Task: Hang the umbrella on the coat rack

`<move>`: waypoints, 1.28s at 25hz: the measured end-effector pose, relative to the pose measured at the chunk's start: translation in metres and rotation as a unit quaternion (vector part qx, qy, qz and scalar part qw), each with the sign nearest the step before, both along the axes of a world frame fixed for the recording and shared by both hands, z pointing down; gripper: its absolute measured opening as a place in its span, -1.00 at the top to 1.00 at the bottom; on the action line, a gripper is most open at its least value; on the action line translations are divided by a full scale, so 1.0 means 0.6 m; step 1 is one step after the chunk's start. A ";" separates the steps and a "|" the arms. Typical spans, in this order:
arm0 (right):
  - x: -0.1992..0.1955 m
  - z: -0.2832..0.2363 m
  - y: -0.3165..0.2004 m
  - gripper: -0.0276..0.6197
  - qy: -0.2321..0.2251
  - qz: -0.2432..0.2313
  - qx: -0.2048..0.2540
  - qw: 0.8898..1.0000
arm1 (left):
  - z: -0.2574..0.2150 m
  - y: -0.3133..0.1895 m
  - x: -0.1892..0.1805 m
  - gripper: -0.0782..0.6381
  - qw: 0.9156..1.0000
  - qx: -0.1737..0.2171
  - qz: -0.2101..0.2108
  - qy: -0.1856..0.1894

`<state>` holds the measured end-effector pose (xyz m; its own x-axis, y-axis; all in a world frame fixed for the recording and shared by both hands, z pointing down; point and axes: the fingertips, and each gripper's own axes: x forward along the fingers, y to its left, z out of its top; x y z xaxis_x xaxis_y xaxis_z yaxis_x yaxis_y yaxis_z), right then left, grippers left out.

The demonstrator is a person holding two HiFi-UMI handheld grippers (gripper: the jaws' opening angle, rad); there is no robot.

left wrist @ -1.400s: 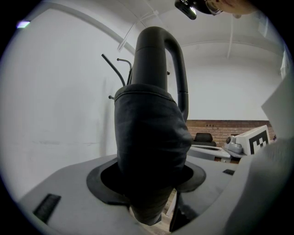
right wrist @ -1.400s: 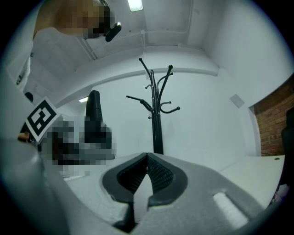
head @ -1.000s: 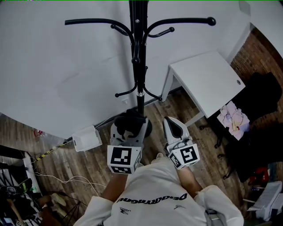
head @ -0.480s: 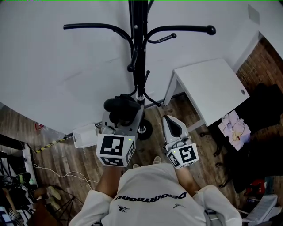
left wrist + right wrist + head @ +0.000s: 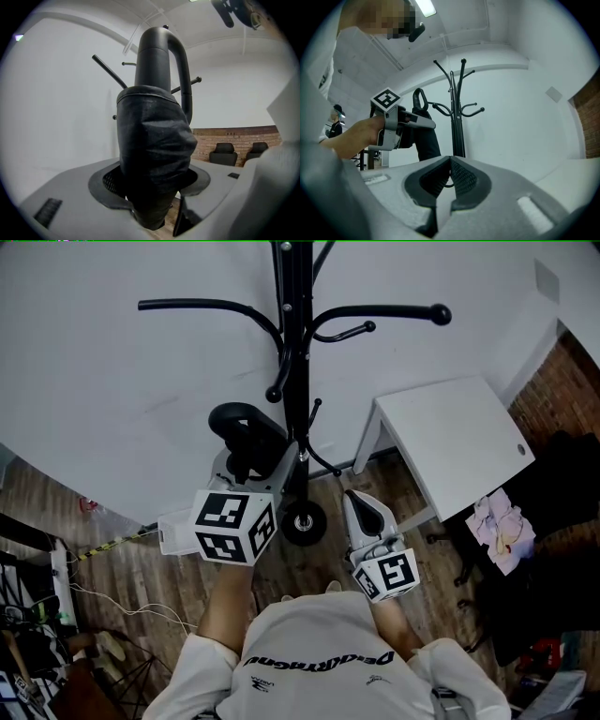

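Observation:
The black coat rack stands against the white wall, with curved hooks to both sides. My left gripper is shut on a folded black umbrella, held upright just left of the pole, below the long left hook. In the left gripper view the umbrella's fabric fills the jaws, and its crook handle rises above. My right gripper hangs lower right of the pole, shut and holding nothing. In the right gripper view my right gripper faces the rack, the left gripper and the umbrella.
A white table stands right of the rack against the wall. The rack's round base sits on the wood floor, with a white box to its left. Cables lie at the lower left, and cloth is draped at the right.
My left gripper has lifted the umbrella and carried it to the left of the pole, nearer the hooks. The right gripper has stayed almost where it was.

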<state>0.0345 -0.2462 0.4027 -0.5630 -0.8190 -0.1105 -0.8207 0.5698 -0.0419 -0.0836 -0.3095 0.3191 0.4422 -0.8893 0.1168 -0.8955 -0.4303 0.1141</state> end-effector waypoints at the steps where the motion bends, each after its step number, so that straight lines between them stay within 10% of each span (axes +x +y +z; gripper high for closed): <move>1: 0.002 -0.001 0.000 0.92 0.000 0.001 0.001 1.000 | 0.001 -0.004 0.001 0.08 1.000 -0.004 0.002 0.000; 32: 0.043 0.004 -0.022 0.92 -0.003 0.032 0.004 0.999 | 0.067 -0.103 0.047 0.07 0.995 -0.087 0.055 -0.014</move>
<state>0.0605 -0.2592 0.4051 -0.5097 -0.8520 -0.1196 -0.8547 0.5173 -0.0424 -0.0552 -0.3710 0.3592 0.5297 -0.8012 0.2786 -0.8482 -0.5010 0.1720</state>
